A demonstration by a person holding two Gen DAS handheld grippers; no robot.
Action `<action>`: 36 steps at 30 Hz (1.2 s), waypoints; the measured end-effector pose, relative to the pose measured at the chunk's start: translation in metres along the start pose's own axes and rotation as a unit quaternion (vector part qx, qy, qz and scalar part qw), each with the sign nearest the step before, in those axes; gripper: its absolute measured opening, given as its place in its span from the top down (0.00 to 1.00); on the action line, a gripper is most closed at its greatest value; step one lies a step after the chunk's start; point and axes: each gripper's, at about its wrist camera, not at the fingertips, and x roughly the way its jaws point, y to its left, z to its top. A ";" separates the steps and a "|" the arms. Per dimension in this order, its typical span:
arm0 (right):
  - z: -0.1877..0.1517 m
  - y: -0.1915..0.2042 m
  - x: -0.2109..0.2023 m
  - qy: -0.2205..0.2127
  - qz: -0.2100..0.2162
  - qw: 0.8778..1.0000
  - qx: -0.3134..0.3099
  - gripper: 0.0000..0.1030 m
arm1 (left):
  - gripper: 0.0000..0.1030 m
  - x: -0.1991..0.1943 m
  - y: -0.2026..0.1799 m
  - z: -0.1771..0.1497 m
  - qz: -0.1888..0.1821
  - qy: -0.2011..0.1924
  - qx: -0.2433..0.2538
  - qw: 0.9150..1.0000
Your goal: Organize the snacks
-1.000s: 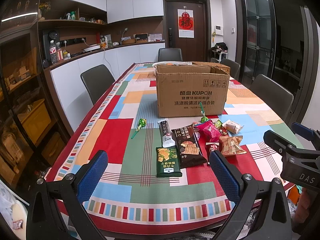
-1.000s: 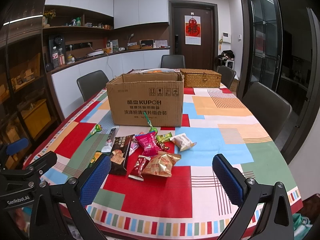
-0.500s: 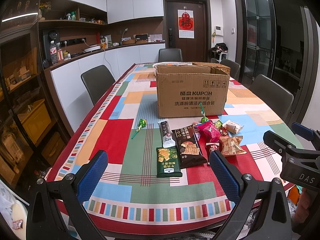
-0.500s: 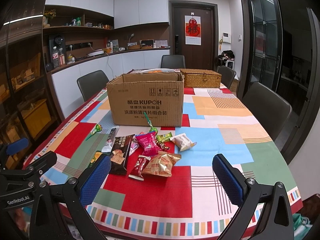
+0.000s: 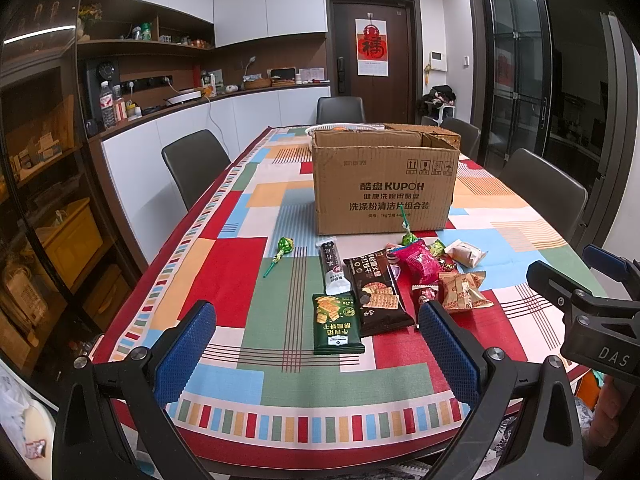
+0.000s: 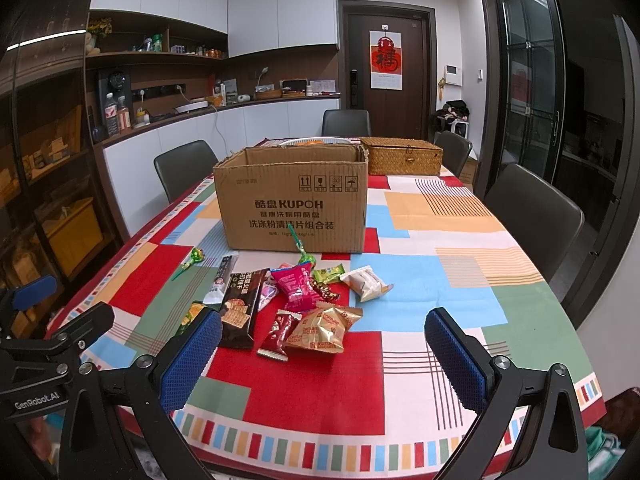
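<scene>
Table [image 5: 224, 288], long, under a patchwork cloth of red, green, blue and cream blocks, dark chairs [image 5: 192, 160] along its sides. Cardboard box [image 5: 384, 184], brown, printed KUPOH, flaps open, standing mid-table; its contents cannot be seen from either camera. Behind it, the rim of a white basket [image 6: 316, 141] with something orange inside, and a lidded wicker box [image 6: 404, 156], closed, just beside the carton's far right corner. Snacks, all loose on the cloth in front of the carton, none in any container: green lollipop [image 5: 284, 246] lying apart to the left; second lollipop [image 5: 408, 236] with its stick leaning toward the carton wall; white-and-black bar [image 5: 332, 268]; dark biscuit packet [image 5: 376, 296]; green cracker packet [image 5: 336, 322] nearest the table edge, touching the dark packet; pink bag [image 6: 296, 286] on top of the cluster; small green sweet [image 6: 328, 273]; white wrapped cake [image 6: 364, 282]; red sachet [image 6: 280, 330]; gold biscuit bag [image 6: 324, 328] overlapping the red sachet. Left gripper [image 5: 316, 344], jaws spread wide, holding nothing, poised above the near table edge with the green cracker packet between its blue pads [image 5: 188, 348]. Right gripper [image 6: 320, 360], jaws likewise released and empty, facing the gold bag and red sachet.
</scene>
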 end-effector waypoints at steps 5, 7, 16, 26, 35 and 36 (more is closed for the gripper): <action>0.000 0.000 0.000 0.000 0.000 1.000 0.000 0.00 | 0.00 0.000 0.000 0.000 0.000 0.000 0.000 1.000; 0.000 0.000 0.000 0.000 0.000 1.000 0.000 0.00 | 0.00 0.000 0.000 0.000 0.000 0.000 0.000 1.000; -0.002 0.000 0.000 0.002 0.000 1.000 0.000 0.00 | 0.00 0.000 0.000 -0.001 0.000 0.001 0.001 1.000; -0.003 -0.001 0.013 0.024 0.002 1.000 0.000 0.00 | 0.00 0.018 0.002 -0.007 0.001 0.023 -0.001 1.000; 0.001 0.004 0.037 0.053 0.001 0.999 -0.013 0.00 | 0.00 0.039 0.007 0.000 -0.008 0.038 -0.011 0.999; 0.002 0.004 0.041 0.057 0.002 0.998 -0.014 0.00 | 0.00 0.043 0.008 0.000 -0.009 0.042 -0.011 0.999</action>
